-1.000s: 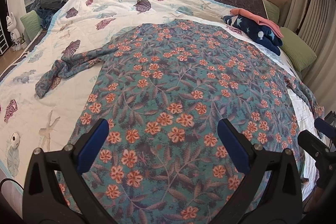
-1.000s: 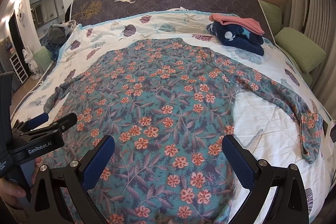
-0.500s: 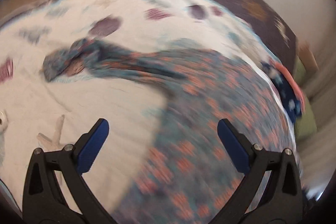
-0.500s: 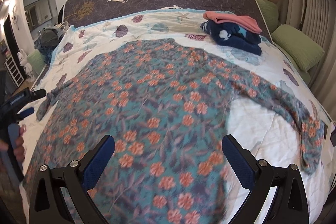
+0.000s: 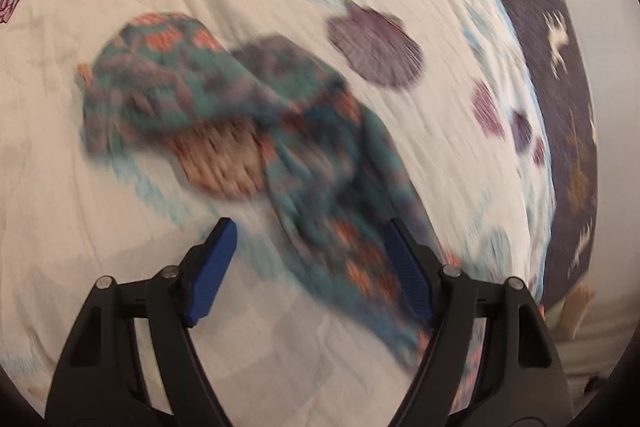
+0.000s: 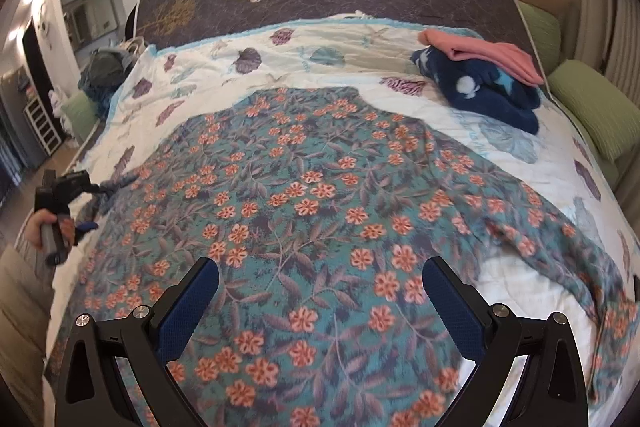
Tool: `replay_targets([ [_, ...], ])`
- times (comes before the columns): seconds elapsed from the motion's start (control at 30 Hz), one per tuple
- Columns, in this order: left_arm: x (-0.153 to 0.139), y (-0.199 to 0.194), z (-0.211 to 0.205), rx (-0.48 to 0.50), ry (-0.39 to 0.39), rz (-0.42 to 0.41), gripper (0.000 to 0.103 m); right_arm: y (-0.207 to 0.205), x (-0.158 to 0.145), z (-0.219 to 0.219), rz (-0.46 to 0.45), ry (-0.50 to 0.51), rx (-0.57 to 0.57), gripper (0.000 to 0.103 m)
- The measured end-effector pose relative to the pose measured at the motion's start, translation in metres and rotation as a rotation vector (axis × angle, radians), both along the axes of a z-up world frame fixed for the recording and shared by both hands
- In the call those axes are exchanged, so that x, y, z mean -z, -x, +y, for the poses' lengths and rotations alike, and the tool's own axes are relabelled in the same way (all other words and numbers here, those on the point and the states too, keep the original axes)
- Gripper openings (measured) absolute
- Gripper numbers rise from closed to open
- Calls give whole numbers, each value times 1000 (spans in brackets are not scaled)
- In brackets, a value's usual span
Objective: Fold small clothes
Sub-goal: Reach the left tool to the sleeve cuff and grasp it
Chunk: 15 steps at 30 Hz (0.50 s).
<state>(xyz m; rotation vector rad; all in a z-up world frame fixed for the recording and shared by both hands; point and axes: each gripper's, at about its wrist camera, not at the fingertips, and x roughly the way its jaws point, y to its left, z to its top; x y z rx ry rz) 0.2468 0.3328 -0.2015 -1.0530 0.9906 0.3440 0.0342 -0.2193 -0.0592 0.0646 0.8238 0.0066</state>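
— Teal floral garment (image 6: 304, 195): where did it lie?
— Flat on the white quilt (image 6: 360, 51), body spread, left sleeve (image 5: 248, 115) bunched beside it.
— Left gripper (image 5: 308, 247)?
— Above that sleeve, jaws closing, fabric between them, pads not yet pressing.
— Right gripper (image 6: 320, 283)?
— Over the hem, jaws wide apart, nothing held. Folded clothes (image 6: 484, 75) sat near the headboard.

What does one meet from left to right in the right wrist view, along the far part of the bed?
Pile of grey and blue clothes → folded navy and pink clothes → green pillow.
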Motion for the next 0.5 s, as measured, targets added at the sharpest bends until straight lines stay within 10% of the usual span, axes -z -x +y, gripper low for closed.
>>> replay_targets([
  [0.17,6,-18,17,8,24,-53,8,-24,2,11,7,-1,-66,103],
  [0.33,-29,-30,16,62,-81,-124,6,-44,-2,23,-3,15,-105,103],
  [0.5,-127,-33,-58,283,-351,-331,6,-60,-5,25,-10,-14,-130,103],
])
